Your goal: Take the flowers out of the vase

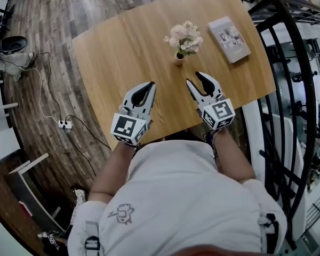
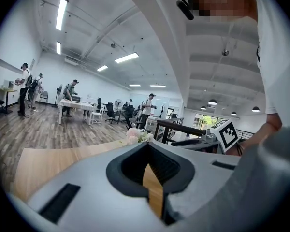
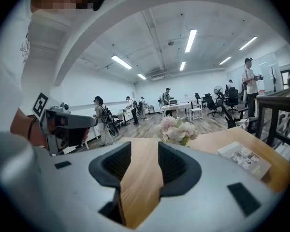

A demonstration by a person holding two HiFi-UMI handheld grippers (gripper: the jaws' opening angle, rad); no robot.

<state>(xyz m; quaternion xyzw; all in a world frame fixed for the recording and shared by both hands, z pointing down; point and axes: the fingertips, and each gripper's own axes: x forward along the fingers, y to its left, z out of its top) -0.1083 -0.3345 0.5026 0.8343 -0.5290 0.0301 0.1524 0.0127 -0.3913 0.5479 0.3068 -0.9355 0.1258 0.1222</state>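
A bunch of pale pink and white flowers (image 1: 184, 37) stands upright in a small vase (image 1: 179, 56) on the wooden table (image 1: 117, 52). Both grippers hover over the table's near edge, short of the vase and apart from it. My left gripper (image 1: 151, 84) is to the vase's near left, its tips together and nothing held. My right gripper (image 1: 193, 77) is just near of the vase, open and empty. In the left gripper view the flowers (image 2: 137, 136) peek over the closed jaws (image 2: 147, 145). In the right gripper view the flowers (image 3: 178, 129) sit beyond the parted jaws (image 3: 144, 146); the vase is hidden there.
A thin book (image 1: 229, 38) lies flat to the right of the vase. A black metal railing (image 1: 288, 63) runs along the table's right side. A power strip (image 1: 65, 124) with cables lies on the wood floor at left. Several people stand at far desks.
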